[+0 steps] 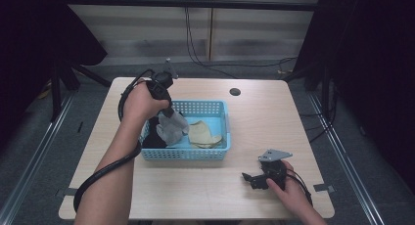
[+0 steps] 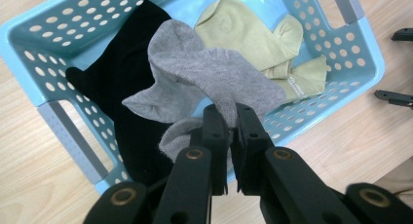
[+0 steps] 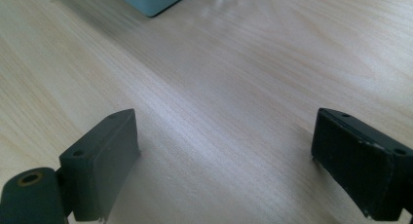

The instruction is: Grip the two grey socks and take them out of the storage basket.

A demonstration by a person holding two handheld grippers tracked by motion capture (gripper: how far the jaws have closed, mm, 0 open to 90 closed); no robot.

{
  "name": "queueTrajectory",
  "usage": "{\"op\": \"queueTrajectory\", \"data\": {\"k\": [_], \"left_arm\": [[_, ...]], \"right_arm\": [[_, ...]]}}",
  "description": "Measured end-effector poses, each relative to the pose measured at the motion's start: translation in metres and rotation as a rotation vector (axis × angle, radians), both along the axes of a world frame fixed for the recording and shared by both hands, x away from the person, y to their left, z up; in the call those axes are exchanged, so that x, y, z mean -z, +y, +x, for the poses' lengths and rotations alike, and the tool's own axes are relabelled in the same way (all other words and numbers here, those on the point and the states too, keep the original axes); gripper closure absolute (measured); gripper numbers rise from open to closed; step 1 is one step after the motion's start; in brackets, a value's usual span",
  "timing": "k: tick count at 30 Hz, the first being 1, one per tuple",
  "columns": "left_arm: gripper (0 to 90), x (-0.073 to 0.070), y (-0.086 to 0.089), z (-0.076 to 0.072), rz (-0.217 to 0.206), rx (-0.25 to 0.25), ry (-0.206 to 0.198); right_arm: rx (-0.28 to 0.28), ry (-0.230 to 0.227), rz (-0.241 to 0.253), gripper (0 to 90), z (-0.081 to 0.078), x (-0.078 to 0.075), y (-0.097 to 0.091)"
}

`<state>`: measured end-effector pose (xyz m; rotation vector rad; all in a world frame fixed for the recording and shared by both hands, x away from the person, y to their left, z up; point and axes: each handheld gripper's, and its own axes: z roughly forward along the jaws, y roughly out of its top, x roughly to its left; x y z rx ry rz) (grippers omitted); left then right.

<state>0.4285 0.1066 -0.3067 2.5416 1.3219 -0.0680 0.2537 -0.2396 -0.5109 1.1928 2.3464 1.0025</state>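
The grey sock (image 2: 204,78) hangs above the blue basket (image 1: 222,151), pinched between the jaws of the left claw (image 2: 233,118), which are shut on a fold of its fabric; in the high view the sock (image 1: 172,128) dangles over the left half of the basket, its lower part touching the black sock (image 2: 122,83) that lies along that side. A pair of pale yellow-green socks (image 2: 258,44) rests flat in the other half of the basket, partly under the grey one as seen from the left gripper view. The basket has perforated walls and grey handle grips, and sits near the middle of the desk (image 1: 259,117), a light wood-grain top with rounded corners and a dark round cable hole (image 1: 235,92) toward its far edge. The right claw (image 1: 248,178) rests low over the desk near the front right corner, well apart from the basket, its jaws spread wide with only bare wood between them (image 3: 219,156). A thick black cable (image 1: 105,173) loops from the left gripper along the forearm. Around the desk the floor (image 1: 39,151) is grey, metal rails run along both sides, black drapes hang at left and right, and cables trail down the pale panelled wall (image 1: 254,34) behind.
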Motion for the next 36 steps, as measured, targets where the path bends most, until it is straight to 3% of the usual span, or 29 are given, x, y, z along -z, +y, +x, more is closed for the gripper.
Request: {"op": "queueTrajectory", "data": {"k": [19, 36], "left_arm": [[85.1, -0.015, 0.022, -0.001, 0.01, -0.026, -0.002], [85.0, -0.027, 0.059, -0.007, 0.027, -0.089, -0.016]], "right_arm": [[0.0, 0.0, 0.0, 9.4, 0.0, 0.0, 0.0], [0.0, 0.0, 0.0, 9.3, 0.0, 0.0, 0.0]]}}
